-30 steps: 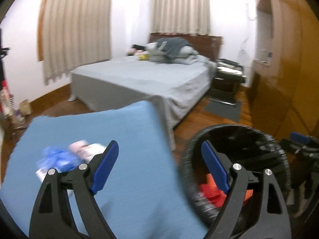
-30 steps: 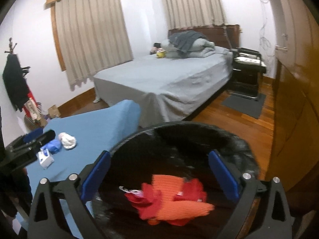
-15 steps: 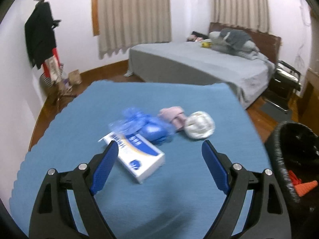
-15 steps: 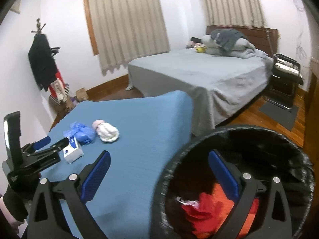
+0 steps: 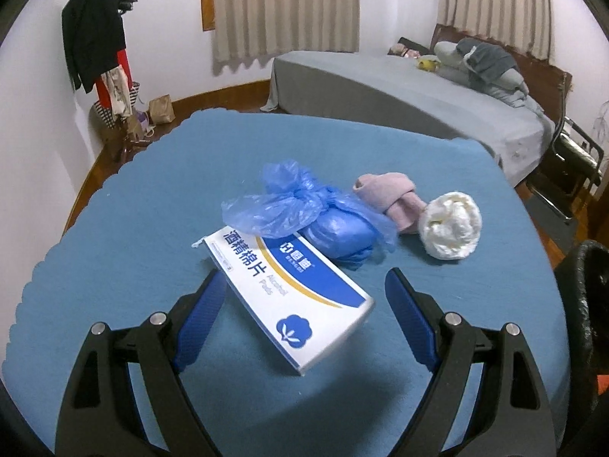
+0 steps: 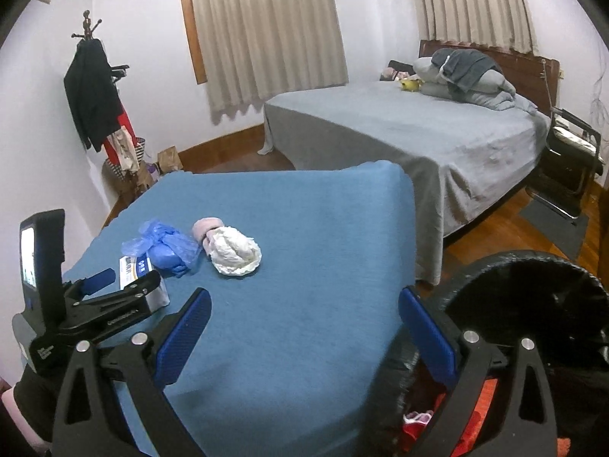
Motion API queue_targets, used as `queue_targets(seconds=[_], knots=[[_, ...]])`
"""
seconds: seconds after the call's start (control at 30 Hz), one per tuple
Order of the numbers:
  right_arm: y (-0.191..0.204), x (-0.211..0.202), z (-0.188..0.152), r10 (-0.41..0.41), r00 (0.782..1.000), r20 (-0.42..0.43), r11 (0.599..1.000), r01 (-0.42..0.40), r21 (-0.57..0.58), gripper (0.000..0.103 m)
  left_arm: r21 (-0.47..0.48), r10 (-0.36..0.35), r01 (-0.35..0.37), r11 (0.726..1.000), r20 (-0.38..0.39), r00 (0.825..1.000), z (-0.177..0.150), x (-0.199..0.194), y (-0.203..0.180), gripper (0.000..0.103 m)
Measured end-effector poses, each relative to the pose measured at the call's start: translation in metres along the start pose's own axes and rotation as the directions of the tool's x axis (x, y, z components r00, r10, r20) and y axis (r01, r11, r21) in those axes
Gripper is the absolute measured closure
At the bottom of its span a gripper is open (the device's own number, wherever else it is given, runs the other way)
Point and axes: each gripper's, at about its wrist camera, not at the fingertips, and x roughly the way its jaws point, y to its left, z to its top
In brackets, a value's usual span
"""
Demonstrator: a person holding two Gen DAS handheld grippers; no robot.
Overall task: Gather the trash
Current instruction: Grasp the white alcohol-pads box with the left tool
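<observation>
A table covered with a blue cloth (image 5: 152, 198) carries four things bunched together near its middle. A white-and-blue box of alcohol pads (image 5: 289, 301) lies flat, one end touching a crumpled blue plastic bag (image 5: 304, 209). A rolled pink cloth (image 5: 392, 194) lies just beside the bag, and a white crumpled wad (image 5: 451, 230) touches the pink cloth. The table stands on a wooden floor (image 6: 491, 228).

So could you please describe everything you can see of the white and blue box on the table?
The box is a flat cardboard carton, white with a blue and gold band, Chinese lettering and a cotton flower logo. It lies closed, skewed, on the blue tablecloth, between the open left gripper fingers, unheld. The blue plastic bag overlaps its far end.
</observation>
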Motion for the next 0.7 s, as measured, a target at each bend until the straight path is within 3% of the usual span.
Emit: queue_targets(seconds=[0.33, 0.6, 0.7], knots=[[0.013, 0.015, -0.001, 0.022, 0.999, -0.026, 1.000, -0.022, -0.012, 0.006, 0.006, 0.009, -0.009, 1.000, -0.015, 1.000, -0.009, 0.003, 0.018, 0.019], [0.022, 0.019, -0.005, 0.044, 0.998, -0.038, 0.999, -0.044, -0.020, 0.006, -0.018, 0.081, -0.081, 0.997, -0.021, 0.997, -0.023, -0.015, 0.060, 0.019], [0.024, 0.022, -0.005, 0.047, 0.998, -0.044, 0.999, -0.048, -0.020, 0.006, -0.043, 0.054, -0.055, 0.998, -0.014, 0.998, -0.023, -0.019, 0.069, 0.020]])
